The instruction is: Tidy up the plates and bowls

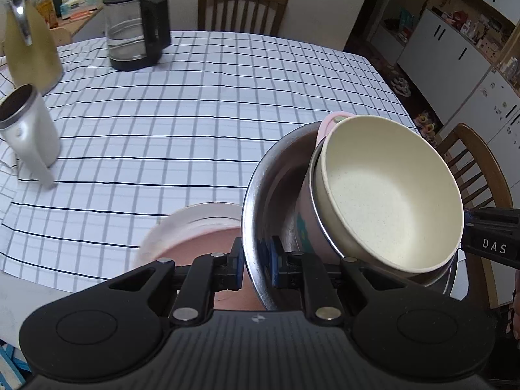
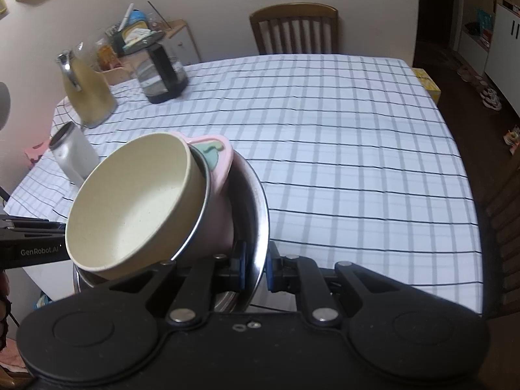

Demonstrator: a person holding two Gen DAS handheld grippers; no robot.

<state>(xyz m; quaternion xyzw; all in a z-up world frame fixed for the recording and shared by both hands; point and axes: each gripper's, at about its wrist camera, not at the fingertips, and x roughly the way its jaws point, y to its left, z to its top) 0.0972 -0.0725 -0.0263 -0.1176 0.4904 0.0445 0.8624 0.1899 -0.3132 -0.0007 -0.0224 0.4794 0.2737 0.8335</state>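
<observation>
A large steel bowl (image 1: 276, 175) holds a pink child's bowl (image 1: 305, 221) with a cream bowl (image 1: 390, 195) nested inside it; the nested pair leans. My left gripper (image 1: 256, 265) is shut on the steel bowl's near rim. My right gripper (image 2: 255, 268) is shut on the opposite rim of the steel bowl (image 2: 256, 208), with the cream bowl (image 2: 136, 201) and the pink bowl (image 2: 217, 159) leaning to its left. The stack is held above the table's near edge. A pink plate (image 1: 188, 230) lies blurred below the left gripper.
The checked tablecloth (image 1: 211, 113) covers the table. A glass kettle (image 1: 136, 29), a tan jug (image 1: 29, 42) and a white steel mug (image 1: 29, 130) stand at the far left. Wooden chairs (image 2: 294, 29) stand at the far side and at the right.
</observation>
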